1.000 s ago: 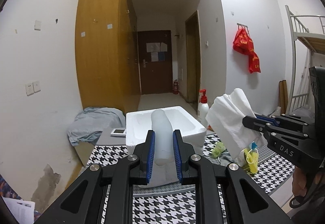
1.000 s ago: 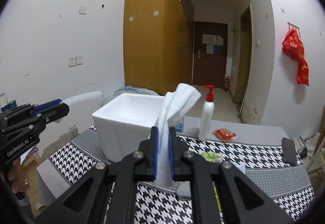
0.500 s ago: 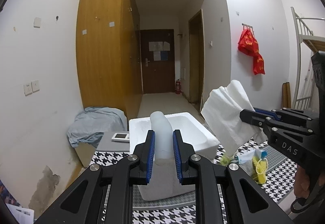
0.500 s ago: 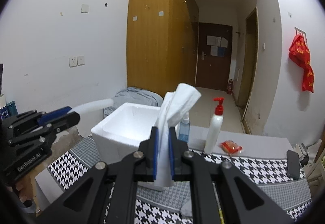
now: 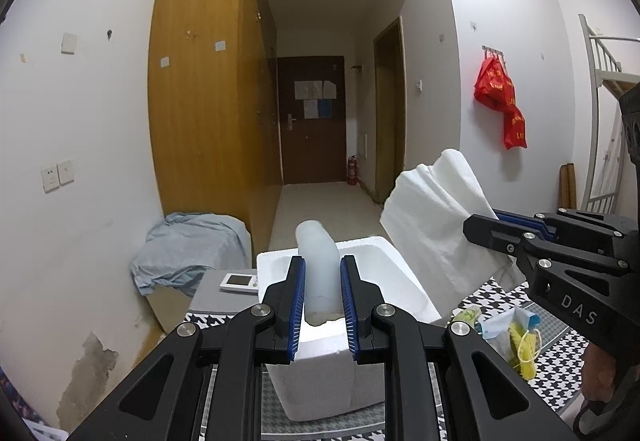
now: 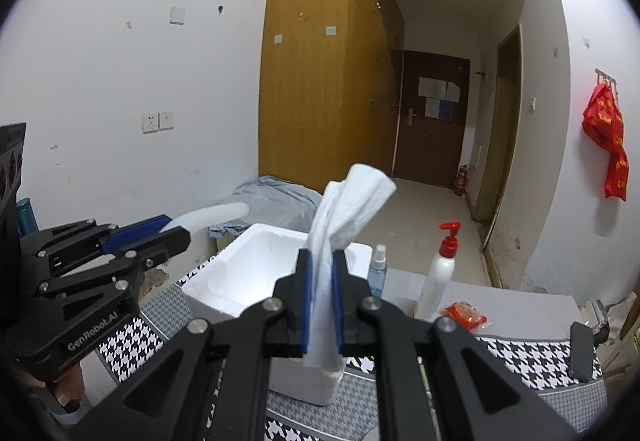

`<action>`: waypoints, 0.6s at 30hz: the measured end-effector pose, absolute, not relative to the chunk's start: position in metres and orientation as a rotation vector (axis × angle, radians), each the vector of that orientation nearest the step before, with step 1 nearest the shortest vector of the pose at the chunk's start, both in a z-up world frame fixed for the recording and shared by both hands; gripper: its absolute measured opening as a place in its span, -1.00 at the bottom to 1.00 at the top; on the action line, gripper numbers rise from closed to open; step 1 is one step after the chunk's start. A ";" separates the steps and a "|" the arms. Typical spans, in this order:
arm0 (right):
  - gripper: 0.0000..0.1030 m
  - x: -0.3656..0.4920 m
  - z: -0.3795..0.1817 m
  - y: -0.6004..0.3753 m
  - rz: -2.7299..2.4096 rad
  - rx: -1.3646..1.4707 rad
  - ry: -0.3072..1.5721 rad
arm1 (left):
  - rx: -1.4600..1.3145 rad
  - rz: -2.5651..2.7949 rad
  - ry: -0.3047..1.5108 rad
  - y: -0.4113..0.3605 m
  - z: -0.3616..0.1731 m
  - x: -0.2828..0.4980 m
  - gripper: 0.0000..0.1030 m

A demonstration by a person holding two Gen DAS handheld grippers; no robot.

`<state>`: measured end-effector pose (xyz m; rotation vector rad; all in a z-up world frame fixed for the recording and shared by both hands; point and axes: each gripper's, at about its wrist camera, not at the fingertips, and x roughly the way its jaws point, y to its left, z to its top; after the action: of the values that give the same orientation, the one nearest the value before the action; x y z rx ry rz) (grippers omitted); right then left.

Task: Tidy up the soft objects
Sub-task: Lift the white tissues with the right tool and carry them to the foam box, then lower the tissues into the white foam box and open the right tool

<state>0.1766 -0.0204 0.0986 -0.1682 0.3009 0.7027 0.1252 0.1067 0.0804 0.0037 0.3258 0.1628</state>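
Now both your grippers had risen above the foam box: left gripper clamped on the translucent tube, right gripper pinching the white cloth, ready for dropping in.

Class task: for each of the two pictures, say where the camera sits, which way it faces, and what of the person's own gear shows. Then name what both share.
Left wrist: on the left hand-held gripper, facing the foam box; it grips a soft tube.
Right wrist: on the right hand-held gripper, facing the same way; it grips a white cloth.
Shared: box, door, and each other's gripper.
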 end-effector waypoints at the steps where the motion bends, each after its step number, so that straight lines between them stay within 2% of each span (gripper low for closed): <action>1: -0.76 0.178 0.099 -0.019 0.705 -0.170 0.301 | 0.002 0.163 0.326 0.108 0.080 0.127 -0.62; 18: -0.76 0.209 0.087 0.015 0.732 -0.209 0.360 | -0.007 0.185 0.362 0.121 0.071 0.161 -0.62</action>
<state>0.2093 0.0147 0.0868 -0.2091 0.3600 0.7316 0.1606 0.1208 0.0707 -0.0074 0.3617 0.1845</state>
